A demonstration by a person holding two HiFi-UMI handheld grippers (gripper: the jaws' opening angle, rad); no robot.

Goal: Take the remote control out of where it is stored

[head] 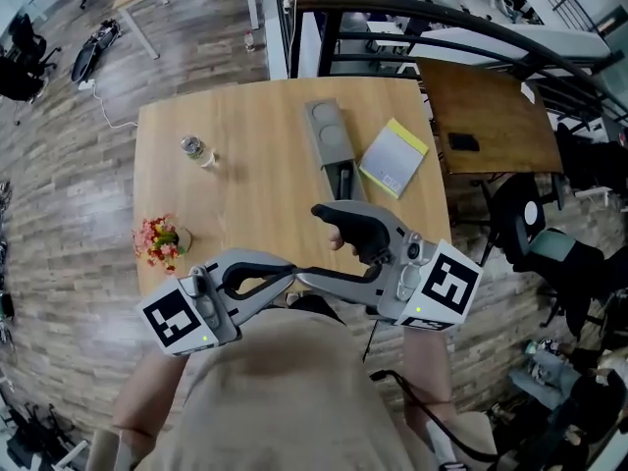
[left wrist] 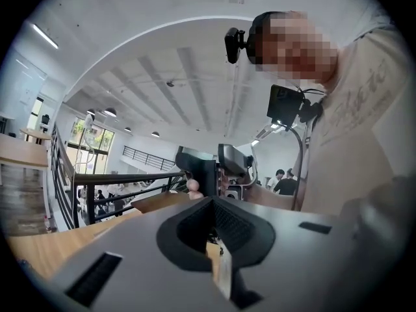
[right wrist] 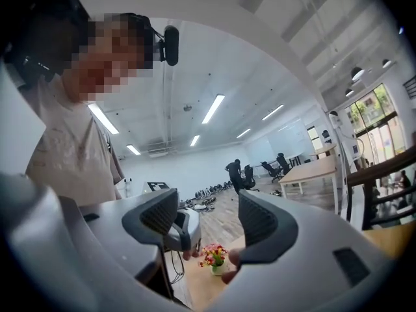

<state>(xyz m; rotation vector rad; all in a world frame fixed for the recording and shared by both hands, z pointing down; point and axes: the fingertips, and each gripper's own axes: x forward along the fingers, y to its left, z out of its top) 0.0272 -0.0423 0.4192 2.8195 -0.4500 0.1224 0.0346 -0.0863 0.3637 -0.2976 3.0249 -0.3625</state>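
Note:
A long grey case (head: pixel 328 130) lies on the wooden table (head: pixel 255 184) at its far middle. A slim dark thing that looks like the remote control (head: pixel 343 179) lies at the case's near end. Both grippers hang close to my body over the table's near edge, well short of the case. My left gripper (head: pixel 291 275) points right with its jaws shut and nothing in them (left wrist: pixel 211 234). My right gripper (head: pixel 324 248) points left across it, and its jaws (right wrist: pixel 208 221) stand apart with nothing between the pads.
A yellow-edged grey notebook (head: pixel 393 157) lies just right of the case. A small clear bottle (head: pixel 196 150) stands at the left, and a pot of flowers (head: pixel 160 239) at the near left corner. A dark brown side table (head: pixel 491 116) and black chairs (head: pixel 549 243) stand on the right.

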